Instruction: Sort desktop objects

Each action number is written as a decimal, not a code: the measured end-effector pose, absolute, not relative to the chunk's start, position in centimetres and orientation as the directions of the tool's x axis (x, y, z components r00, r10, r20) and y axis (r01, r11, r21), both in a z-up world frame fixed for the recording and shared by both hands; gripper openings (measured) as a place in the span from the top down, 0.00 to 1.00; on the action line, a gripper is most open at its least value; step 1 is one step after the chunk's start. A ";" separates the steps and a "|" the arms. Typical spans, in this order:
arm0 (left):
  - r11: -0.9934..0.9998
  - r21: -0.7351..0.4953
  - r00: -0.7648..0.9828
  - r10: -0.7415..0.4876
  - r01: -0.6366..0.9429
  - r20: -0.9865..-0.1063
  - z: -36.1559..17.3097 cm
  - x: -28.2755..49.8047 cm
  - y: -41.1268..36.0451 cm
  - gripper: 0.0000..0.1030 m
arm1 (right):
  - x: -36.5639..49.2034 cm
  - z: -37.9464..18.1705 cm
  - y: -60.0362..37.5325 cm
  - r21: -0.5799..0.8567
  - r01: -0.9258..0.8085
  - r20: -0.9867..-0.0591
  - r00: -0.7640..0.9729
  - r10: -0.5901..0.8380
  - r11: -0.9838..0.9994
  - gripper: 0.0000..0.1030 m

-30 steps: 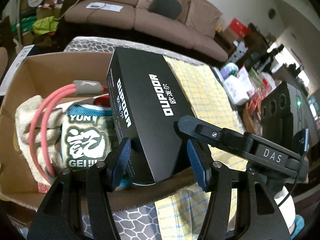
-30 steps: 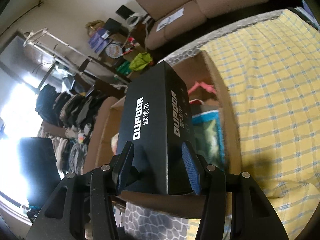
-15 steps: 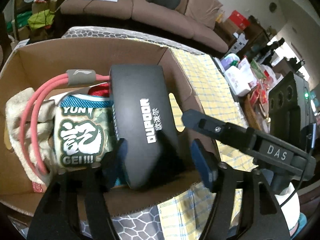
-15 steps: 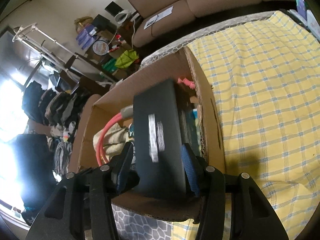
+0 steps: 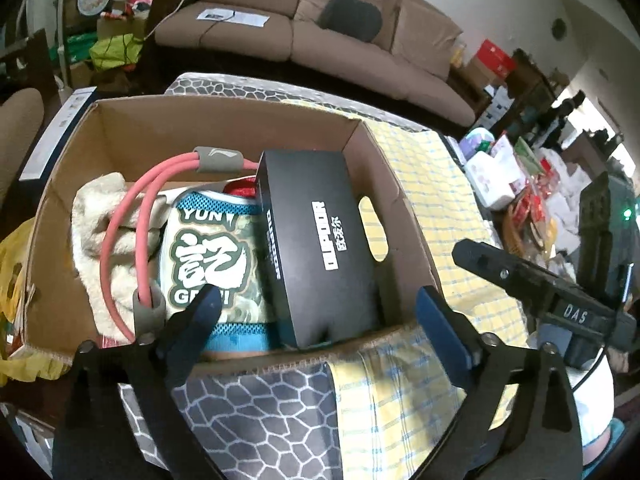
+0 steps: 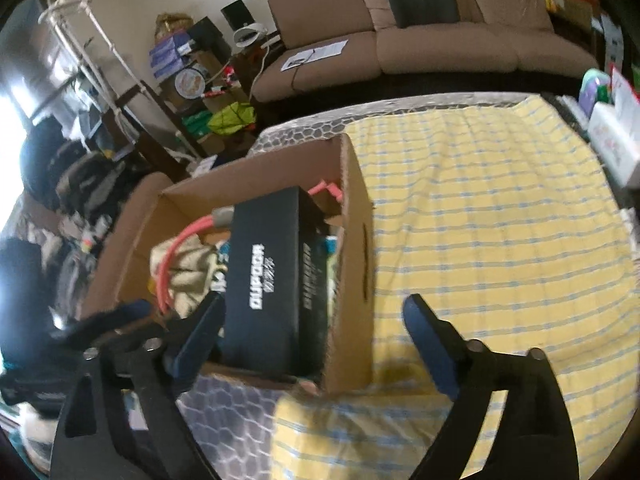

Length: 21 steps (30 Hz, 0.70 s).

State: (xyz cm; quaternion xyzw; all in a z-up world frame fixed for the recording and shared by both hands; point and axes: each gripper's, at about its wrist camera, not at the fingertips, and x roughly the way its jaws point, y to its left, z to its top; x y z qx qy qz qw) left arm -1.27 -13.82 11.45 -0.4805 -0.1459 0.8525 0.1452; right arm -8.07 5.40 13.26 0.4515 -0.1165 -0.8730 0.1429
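a cluttered living room with a brown sofa (image 5: pixel 340 28) is seen behind a table laid with a yellow checked cloth (image 6: pixel 500 240) over a grey honeycomb-patterned cover (image 5: pixel 260 420). a cardboard box (image 5: pixel 224 120) is set at the cloth's left end. inside it, the black box (image 5: pixel 320 248) printed "oupoor" is lying along the right-hand wall, just beside the oval handle cut-out. to its left a green and blue packet (image 5: pixel 212 256) is laid flat, touching the black box's side. a pink resistance band (image 5: pixel 132 216) with grey sleeves is looped over a cream towel (image 5: pixel 100 232) at the left of the cardboard box.

the left gripper (image 5: pixel 320 312) is held over the near rim, its jaws opening wide; the black box is seen between the blue pads but is not pressed by them. the right gripper (image 6: pixel 316 320) is likewise opening, released from the black box, its left finger (image 6: pixel 200 332) over the cardboard box and its other finger over the cloth. the right view is blurred.
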 end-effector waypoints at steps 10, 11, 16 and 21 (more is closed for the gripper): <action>-0.936 -0.344 -0.507 0.334 -0.077 -0.795 11.7 1.2 -12.4 0.00 | -4.4 13.2 6.7 0.207 0.154 -0.770 -0.583 -0.258 -0.966 0.00; -0.934 -0.349 -0.511 0.335 -0.071 -0.792 11.6 1.5 -12.2 0.00 | -4.1 13.2 7.0 0.206 0.150 -0.770 -0.584 -0.255 -0.967 0.00; -0.938 -0.340 -0.531 0.325 -0.072 -0.783 11.8 2.5 -10.8 0.00 | -2.9 13.4 8.0 0.178 0.151 -0.769 -0.595 -0.233 -0.972 0.00; -0.950 -0.303 -0.570 0.292 -0.079 -0.768 12.0 3.6 -8.1 0.00 | -1.9 13.0 10.1 0.155 0.126 -0.766 -0.611 -0.199 -0.980 0.00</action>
